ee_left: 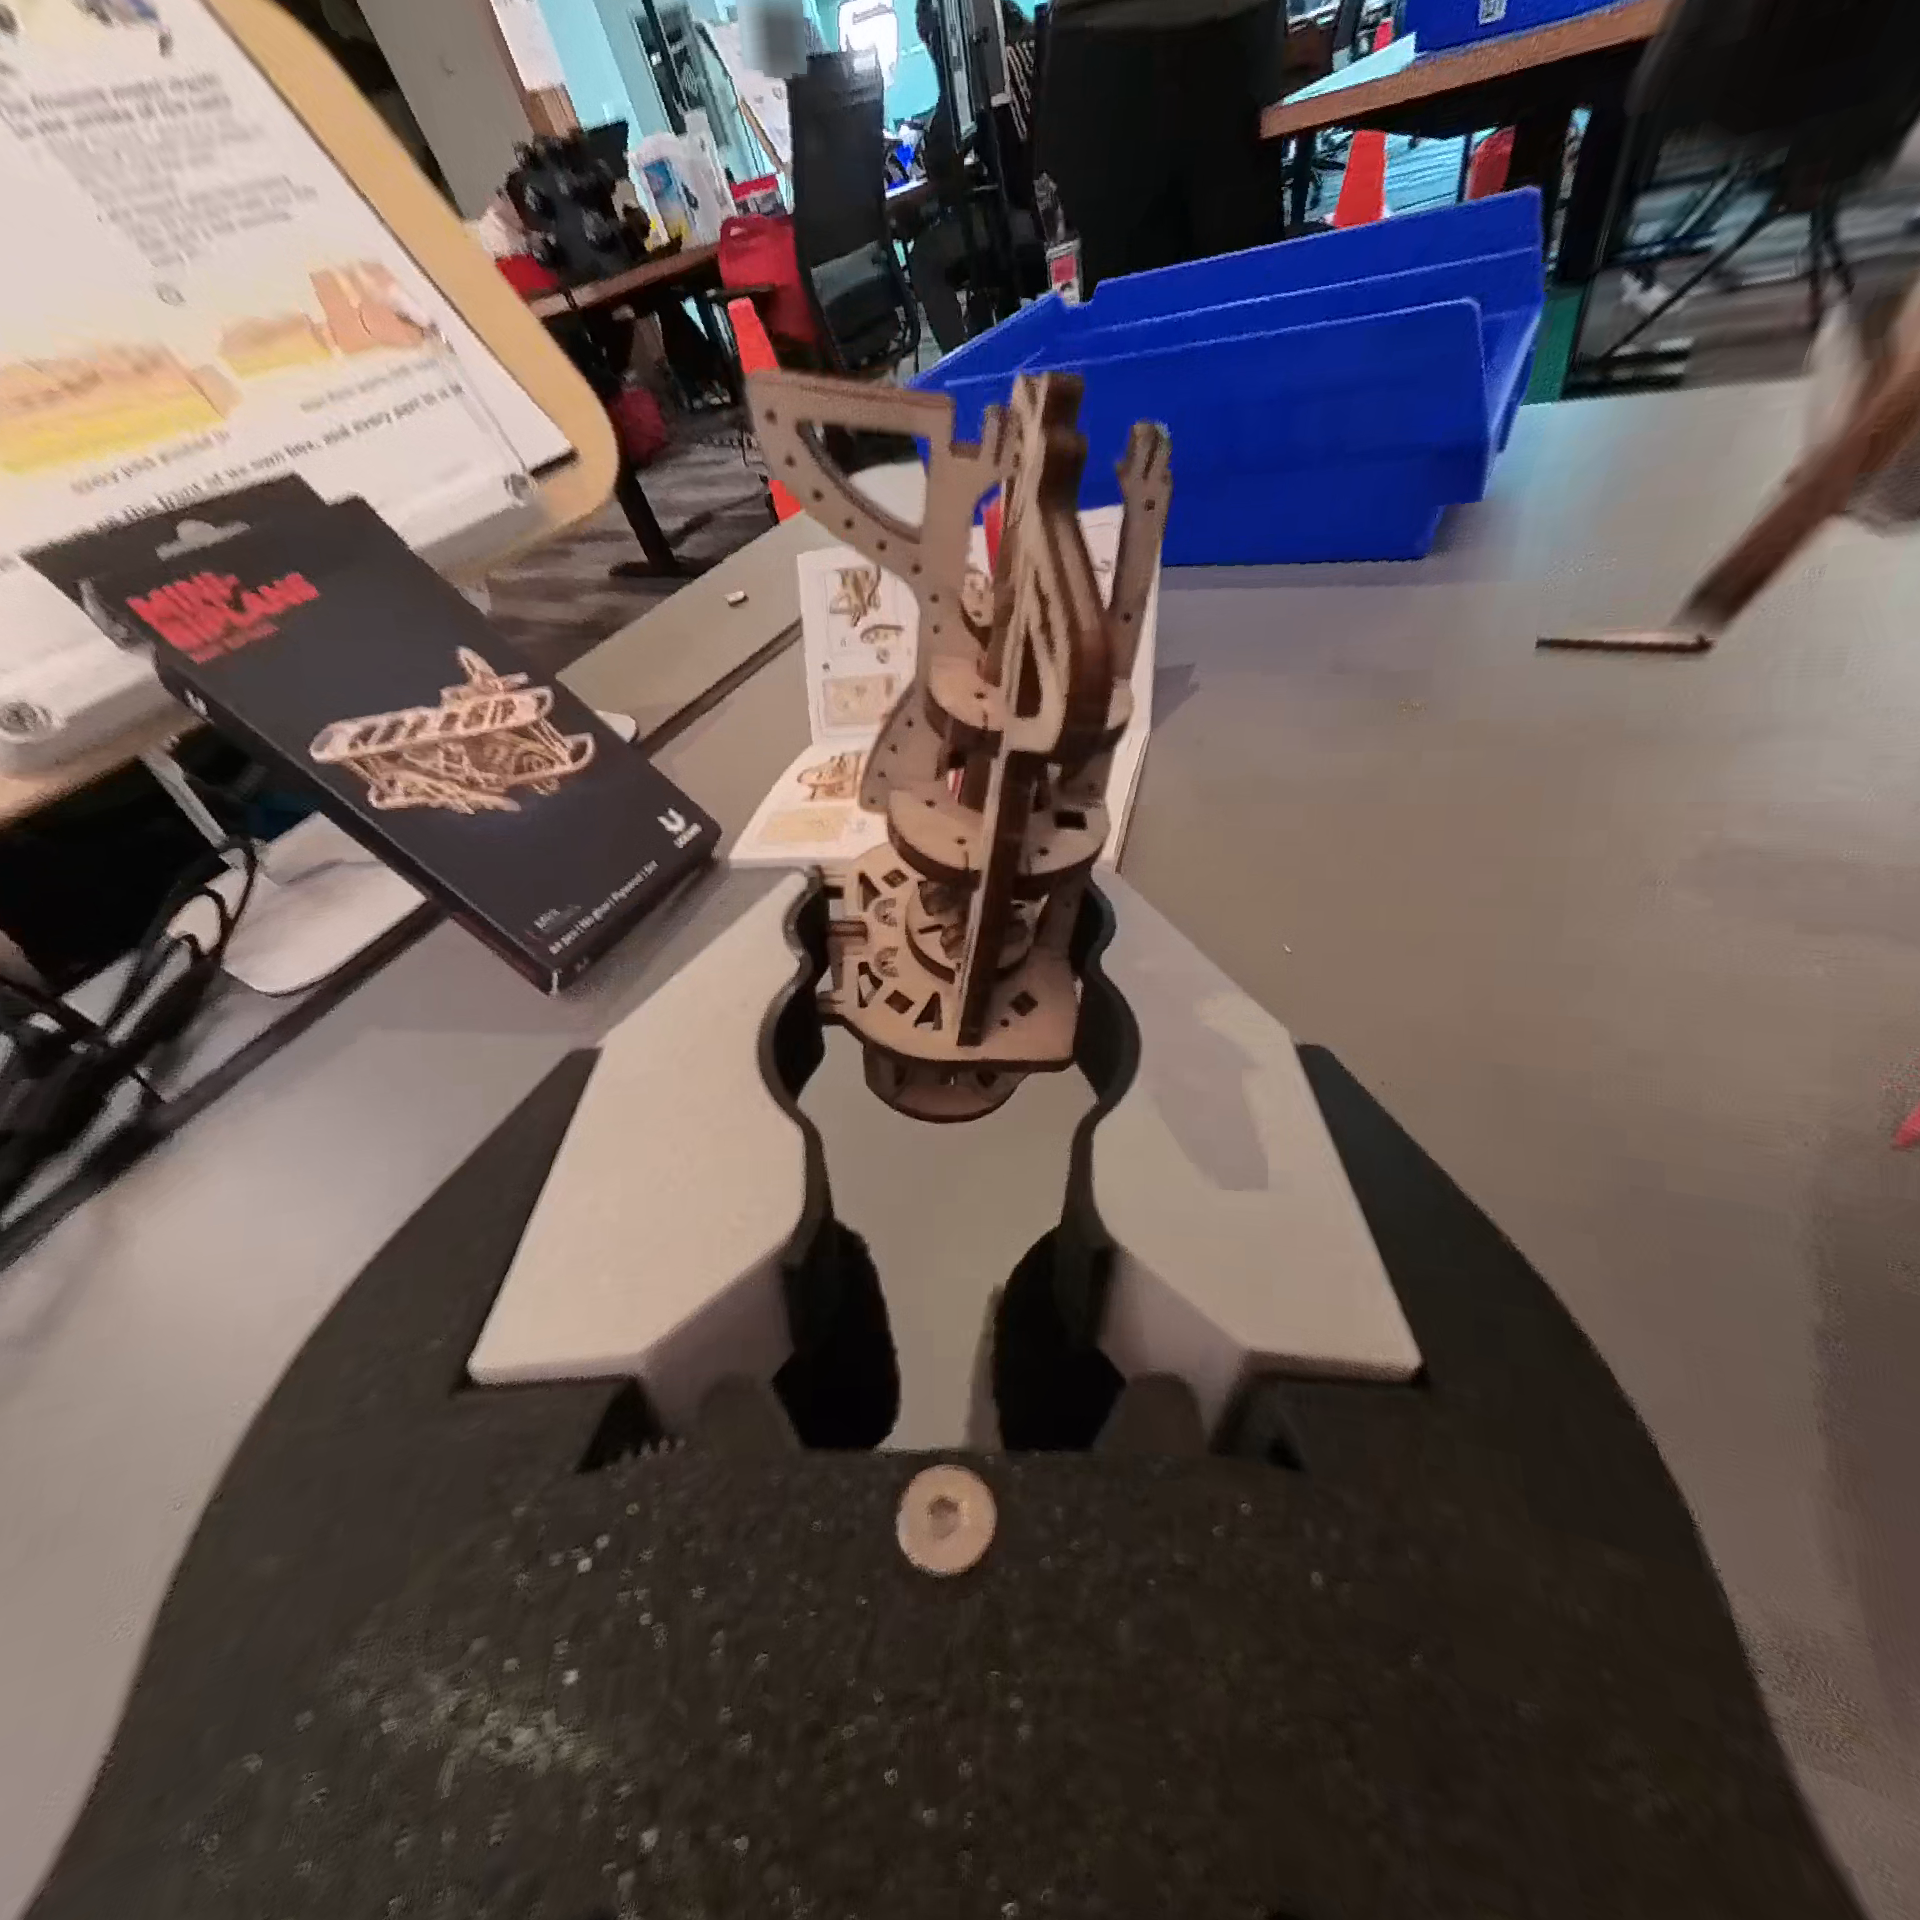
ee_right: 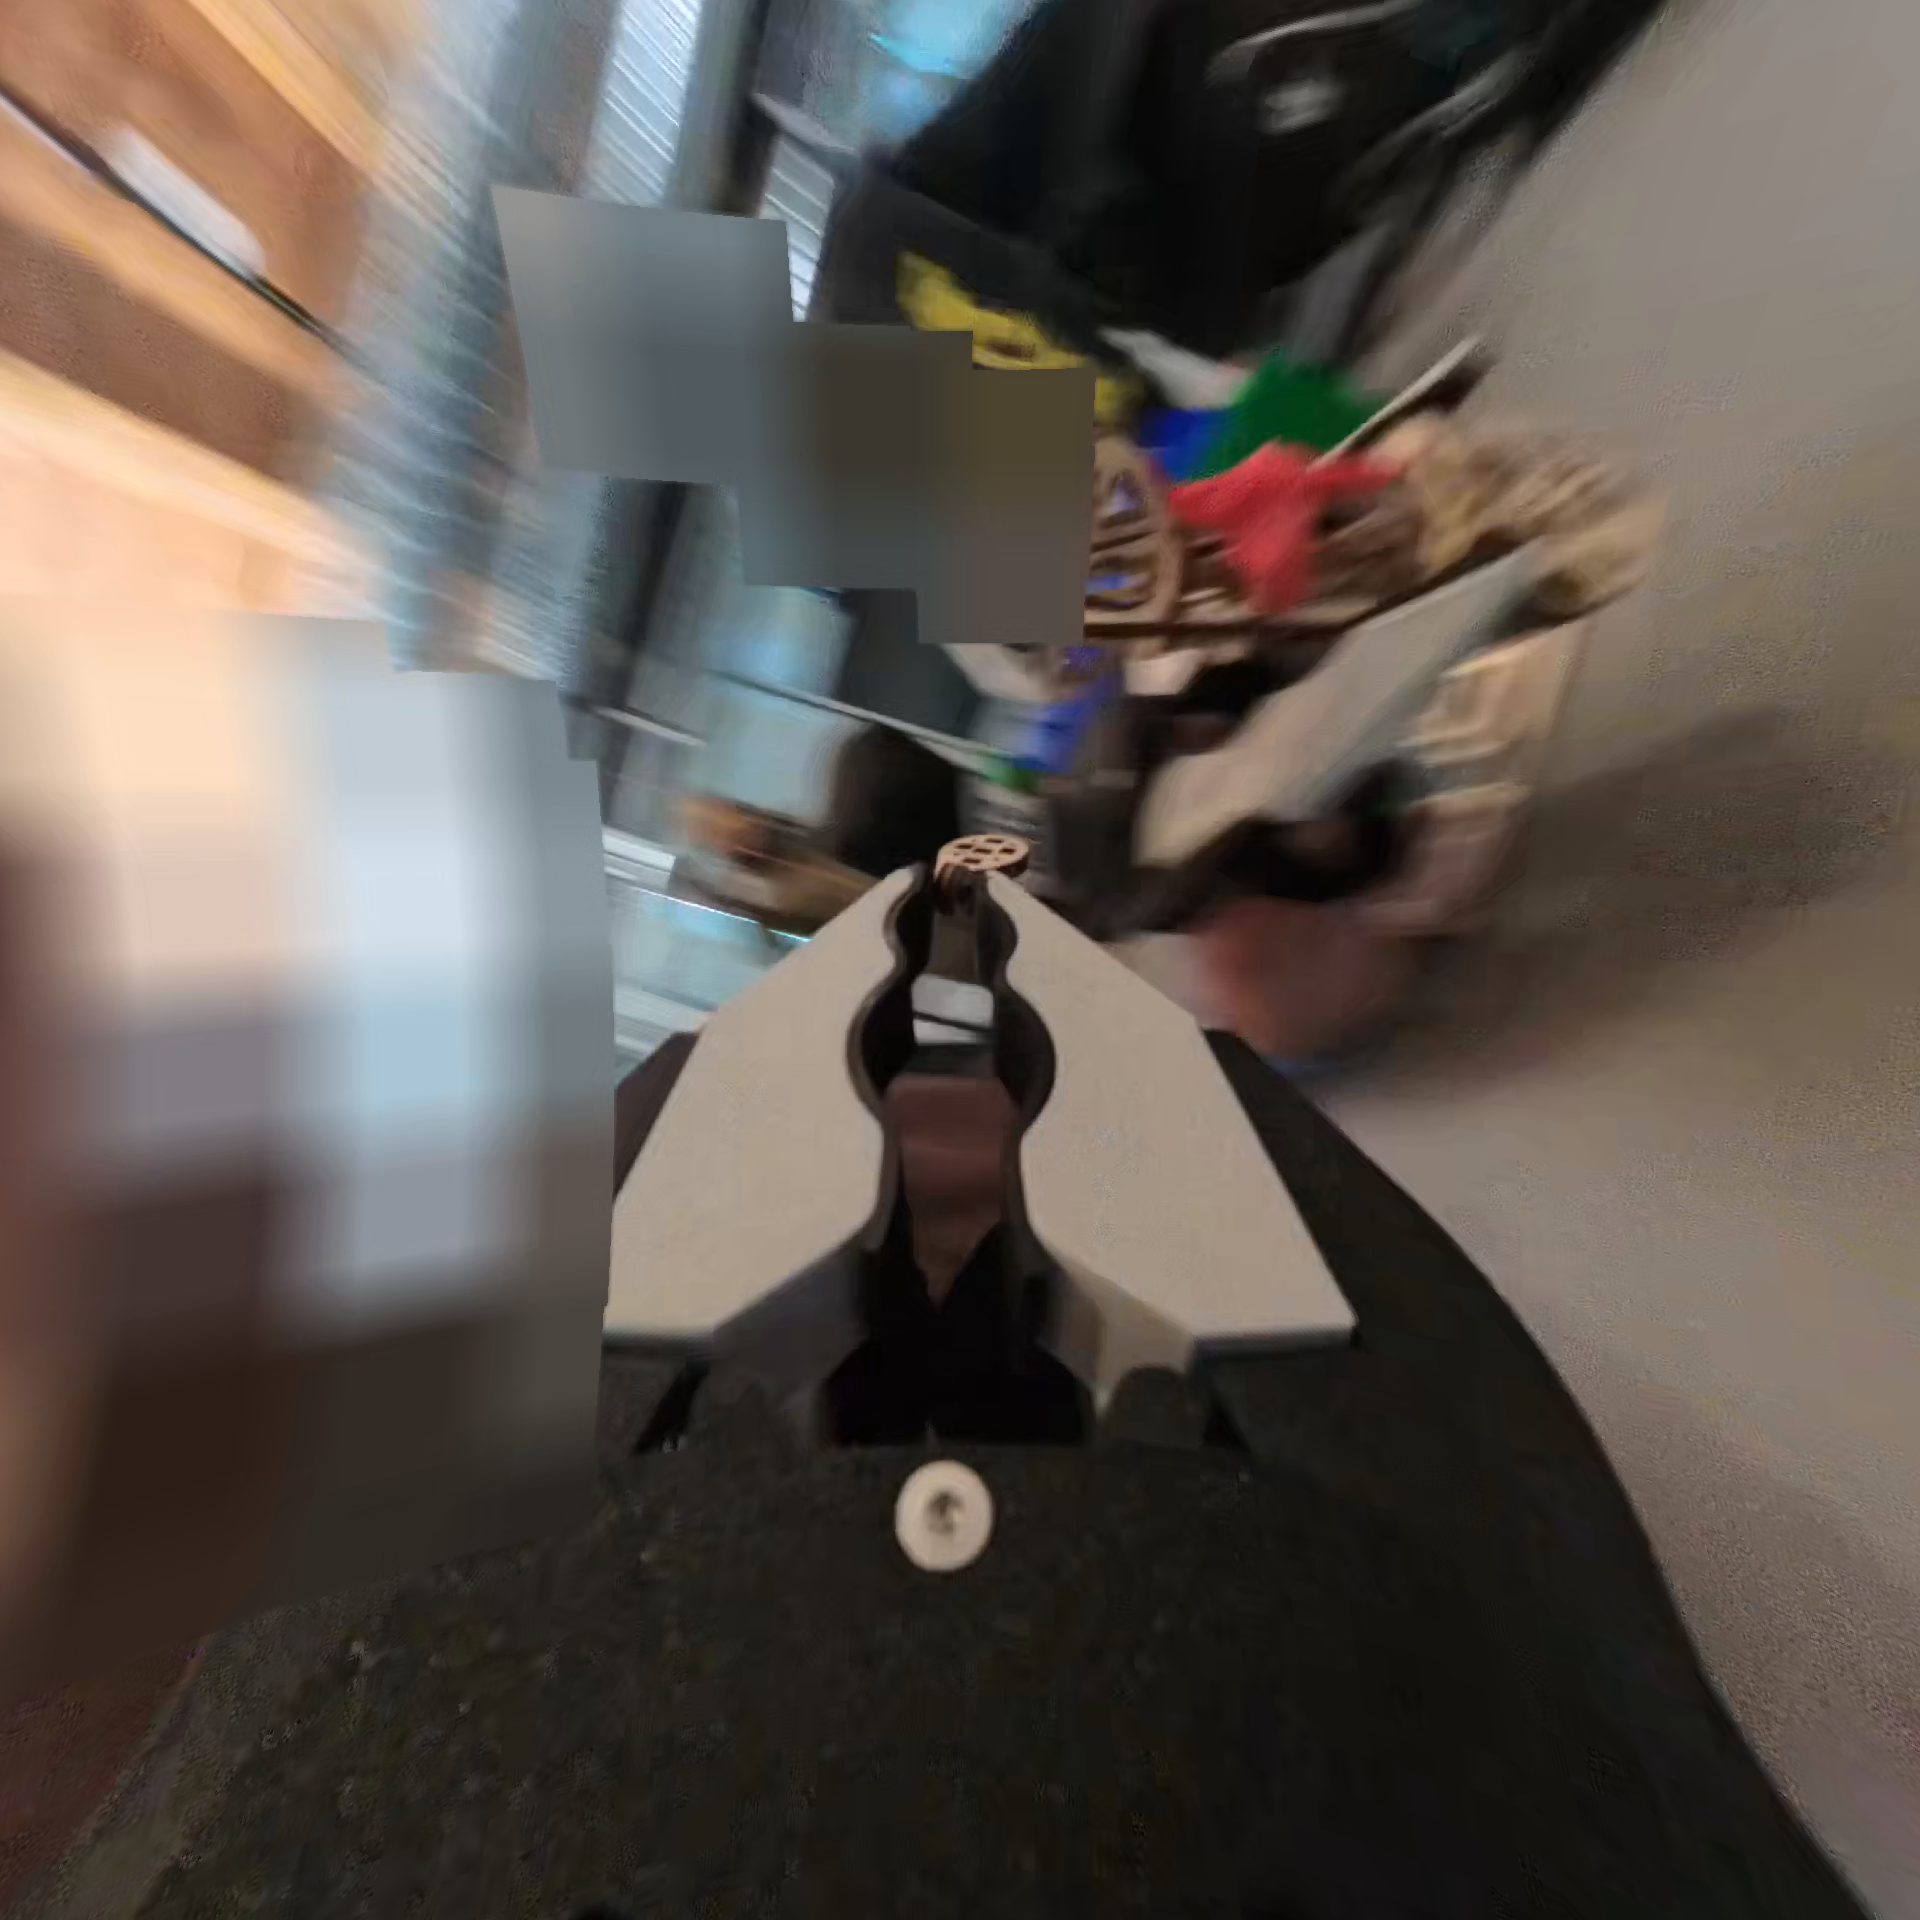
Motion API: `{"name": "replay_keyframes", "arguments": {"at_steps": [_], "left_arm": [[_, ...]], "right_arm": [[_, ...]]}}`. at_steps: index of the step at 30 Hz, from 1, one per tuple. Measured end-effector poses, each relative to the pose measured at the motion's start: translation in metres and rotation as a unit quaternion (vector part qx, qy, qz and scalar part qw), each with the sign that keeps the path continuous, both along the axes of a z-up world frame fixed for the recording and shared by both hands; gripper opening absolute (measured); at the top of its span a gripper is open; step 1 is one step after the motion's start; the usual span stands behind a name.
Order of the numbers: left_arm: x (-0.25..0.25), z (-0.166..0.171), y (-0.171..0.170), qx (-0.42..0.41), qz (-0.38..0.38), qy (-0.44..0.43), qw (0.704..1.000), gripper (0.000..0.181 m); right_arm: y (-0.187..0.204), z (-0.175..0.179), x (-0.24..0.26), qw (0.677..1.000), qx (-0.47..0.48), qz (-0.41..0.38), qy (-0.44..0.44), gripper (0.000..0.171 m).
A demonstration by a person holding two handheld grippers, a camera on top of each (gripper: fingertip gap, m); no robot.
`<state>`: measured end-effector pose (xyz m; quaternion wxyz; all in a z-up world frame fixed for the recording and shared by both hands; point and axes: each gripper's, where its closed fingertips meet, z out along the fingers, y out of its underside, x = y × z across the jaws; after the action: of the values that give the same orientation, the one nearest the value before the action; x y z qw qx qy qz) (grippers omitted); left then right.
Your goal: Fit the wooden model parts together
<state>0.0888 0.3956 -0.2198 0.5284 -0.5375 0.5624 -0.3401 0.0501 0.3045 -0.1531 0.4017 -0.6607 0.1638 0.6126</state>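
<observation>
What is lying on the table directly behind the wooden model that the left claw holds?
An open instruction booklet lies flat there, and farther back stand blue plastic bins. The wooden model in the left claw covers the booklet's middle, so its full extent is hidden.

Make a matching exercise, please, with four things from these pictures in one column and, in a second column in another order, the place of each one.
Things:
1. wooden model
2. small wooden disc part
3. black box
4. blue bins

Places:
A. far side of the grey table, behind the model
B. at the tips of the right gripper
C. leaning at the table's left edge
D. upright between the left gripper's fingers

Pairs: 1-D, 2-B, 3-C, 4-A
</observation>
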Motion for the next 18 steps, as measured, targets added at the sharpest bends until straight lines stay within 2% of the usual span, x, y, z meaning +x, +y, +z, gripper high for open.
{"name": "replay_keyframes", "arguments": {"at_steps": [1,2,3,5,7,8,10,13,14,16,18], "left_arm": [[0.0,-0.002,0.003,-0.016,-0.001,0.003,1.0,0.044],[0.0,-0.004,0.005,-0.032,-0.001,0.004,0.999,0.044],[0.001,-0.005,0.007,-0.047,-0.004,0.003,0.999,0.044],[0.0,-0.008,0.011,-0.068,-0.003,0.005,0.998,0.044],[0.001,-0.01,0.012,-0.077,-0.003,0.007,0.997,0.044],[0.001,-0.011,0.012,-0.078,-0.003,0.009,0.997,0.044],[0.001,-0.012,0.011,-0.073,-0.004,0.012,0.997,0.044],[0.002,-0.013,0.009,-0.066,-0.005,0.017,0.998,0.044],[0.002,-0.013,0.009,-0.064,-0.006,0.017,0.998,0.044],[0.003,-0.013,0.007,-0.065,-0.009,0.019,0.998,0.044],[0.003,-0.014,0.006,-0.065,-0.011,0.02,0.998,0.044]], "right_arm": [[-0.002,-0.019,0.016,0.988,0.003,-0.014,-0.151,0.006],[-0.004,-0.033,0.033,0.961,0.009,-0.019,-0.277,0.005],[-0.008,-0.046,0.048,0.92,0.015,-0.007,-0.392,0.005],[-0.021,-0.077,0.069,0.787,0.025,0.071,-0.613,0.006],[-0.04,-0.106,0.087,0.64,0.009,0.164,-0.75,0.006],[-0.046,-0.112,0.095,0.572,0.008,0.193,-0.797,0.006],[-0.059,-0.117,0.097,0.475,0.023,0.248,-0.844,0.006],[-0.083,-0.116,0.114,0.3,0.005,0.352,-0.887,0.006],[-0.089,-0.116,0.115,0.262,0.006,0.381,-0.887,0.006],[-0.105,-0.127,0.113,0.225,-0.021,0.445,-0.866,0.006],[-0.113,-0.141,0.103,0.227,-0.029,0.488,-0.842,0.006]]}}
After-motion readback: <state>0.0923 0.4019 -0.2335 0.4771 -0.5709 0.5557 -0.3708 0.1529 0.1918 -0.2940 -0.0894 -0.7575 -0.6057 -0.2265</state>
